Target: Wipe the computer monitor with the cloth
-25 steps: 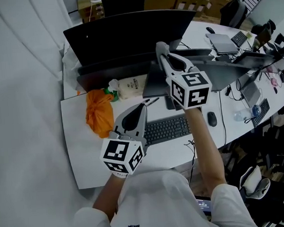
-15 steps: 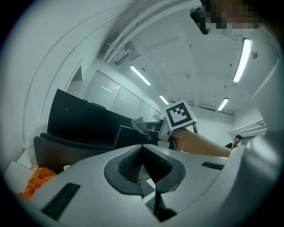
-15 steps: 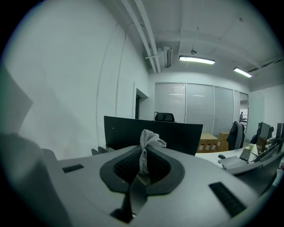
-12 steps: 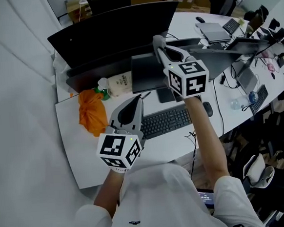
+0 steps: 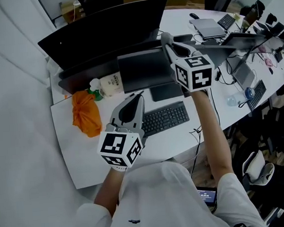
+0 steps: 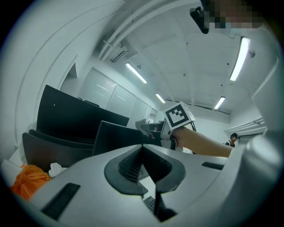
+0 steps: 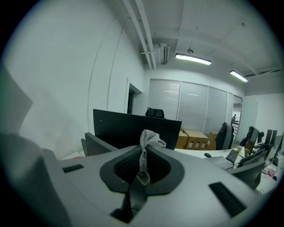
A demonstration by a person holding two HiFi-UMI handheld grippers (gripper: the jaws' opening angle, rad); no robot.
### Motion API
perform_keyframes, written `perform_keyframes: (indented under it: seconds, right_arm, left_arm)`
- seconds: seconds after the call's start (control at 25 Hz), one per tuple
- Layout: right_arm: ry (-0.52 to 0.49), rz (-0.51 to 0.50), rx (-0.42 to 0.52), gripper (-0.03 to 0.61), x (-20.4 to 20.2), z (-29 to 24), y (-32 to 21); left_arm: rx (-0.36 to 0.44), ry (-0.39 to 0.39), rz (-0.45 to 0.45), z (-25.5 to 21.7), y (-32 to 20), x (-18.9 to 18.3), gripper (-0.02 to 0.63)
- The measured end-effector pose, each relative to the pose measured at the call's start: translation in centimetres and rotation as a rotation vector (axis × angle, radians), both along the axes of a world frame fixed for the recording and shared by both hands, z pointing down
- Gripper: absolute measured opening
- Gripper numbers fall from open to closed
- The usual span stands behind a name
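The big black monitor stands at the back of the white desk; the right gripper view shows it straight ahead. A small grey-white cloth is pinched in my right gripper, its bunched end sticking up past the tips. Seen from the head camera, my right gripper hovers near the monitor's lower right corner, and the cloth does not show there. My left gripper is shut and empty above the keyboard. In its own view, the left gripper points at the screens.
A smaller dark screen leans in front of the monitor. An orange crumpled bag and a pale bottle lie at the desk's left. Laptops and cables crowd the right side. Cardboard boxes stand behind.
My right gripper has drifted rightward along the monitor toward its right end. The head camera has shifted, so the desk sits further left. The left gripper has barely moved.
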State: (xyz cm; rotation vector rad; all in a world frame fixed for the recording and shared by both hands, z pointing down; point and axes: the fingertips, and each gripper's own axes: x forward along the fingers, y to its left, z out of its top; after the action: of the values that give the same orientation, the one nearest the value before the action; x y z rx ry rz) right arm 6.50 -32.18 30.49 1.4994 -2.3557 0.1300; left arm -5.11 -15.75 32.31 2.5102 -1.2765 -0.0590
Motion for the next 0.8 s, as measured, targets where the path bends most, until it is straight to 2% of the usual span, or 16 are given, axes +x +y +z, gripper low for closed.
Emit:
perform_keyframes:
  seconds: [0.44, 0.8]
  right_arm:
    - [0.131, -0.007, 0.002, 0.031, 2.9, -0.3, -0.3]
    - [0.096, 0.048, -0.003, 0.031, 7.6, -0.3, -1.0]
  left_arm:
    - [0.010, -0.007, 0.006, -0.4, -0.1, 2.9, 0.018]
    - [0.017, -0.015, 0.010, -0.4, -0.5, 4.7, 0.018]
